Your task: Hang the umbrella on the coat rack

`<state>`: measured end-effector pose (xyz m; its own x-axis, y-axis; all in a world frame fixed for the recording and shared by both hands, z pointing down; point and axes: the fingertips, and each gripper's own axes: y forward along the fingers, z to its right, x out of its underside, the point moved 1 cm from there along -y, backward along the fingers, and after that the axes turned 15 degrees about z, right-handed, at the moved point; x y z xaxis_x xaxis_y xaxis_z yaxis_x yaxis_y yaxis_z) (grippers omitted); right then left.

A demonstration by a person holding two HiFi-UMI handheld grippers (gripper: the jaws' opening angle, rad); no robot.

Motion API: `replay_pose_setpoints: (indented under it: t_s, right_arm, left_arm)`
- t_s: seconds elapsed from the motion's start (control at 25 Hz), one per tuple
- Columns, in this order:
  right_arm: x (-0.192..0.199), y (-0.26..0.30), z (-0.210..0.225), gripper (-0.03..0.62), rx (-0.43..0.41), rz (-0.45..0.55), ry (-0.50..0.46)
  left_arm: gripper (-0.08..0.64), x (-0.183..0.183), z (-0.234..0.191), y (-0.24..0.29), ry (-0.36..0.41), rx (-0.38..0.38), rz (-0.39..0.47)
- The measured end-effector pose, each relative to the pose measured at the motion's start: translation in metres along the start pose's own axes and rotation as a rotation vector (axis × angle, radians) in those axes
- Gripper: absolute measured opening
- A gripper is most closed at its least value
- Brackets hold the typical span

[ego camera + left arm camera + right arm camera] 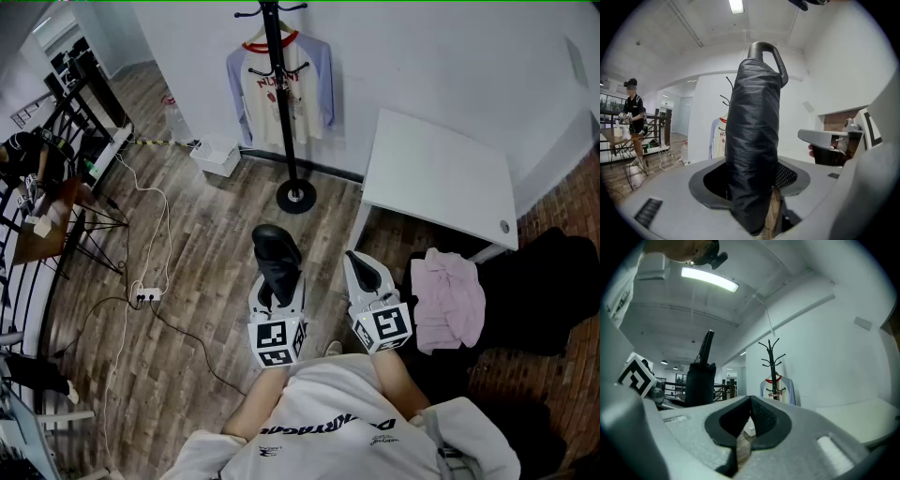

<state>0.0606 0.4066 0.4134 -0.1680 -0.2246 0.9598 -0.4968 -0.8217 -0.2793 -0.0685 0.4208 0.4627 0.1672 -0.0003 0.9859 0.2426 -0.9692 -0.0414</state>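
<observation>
umbrella (752,140): black cloth, creased, faint sheen | umbrella handle (764,46): smooth glossy black plastic | coat rack (285,122): smooth black metal by look | floor (197,281): matt wood-grain planks | hung shirt (307,94): soft matt cloth

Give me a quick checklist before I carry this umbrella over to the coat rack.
1. Left gripper shut on the umbrella: ok.
2. Handle loop free, well above the fingers: ok.
3. Right gripper empty and shut: ok.
4. Coat rack upper hooks bare; shirt hangs lower: ok.
5. Grip firm enough for the walk: cannot tell.
</observation>
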Motion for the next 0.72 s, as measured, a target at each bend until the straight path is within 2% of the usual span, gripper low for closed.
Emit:
replay_pose_setpoints:
  t_s: [0.52, 0.72]
  right_arm:
    - [0.003, -0.005, 0.031, -0.003, -0.012, 0.008, 0.014]
    - [0.012, -0.012, 0.045, -0.003, -0.030, 0.000, 0.015]
  left_arm:
    - [0.249, 0.012, 0.026, 0.018, 0.015, -0.010, -0.008]
    - [0.249, 0.036, 0.042, 0.015, 0.003, -0.021, -0.038]
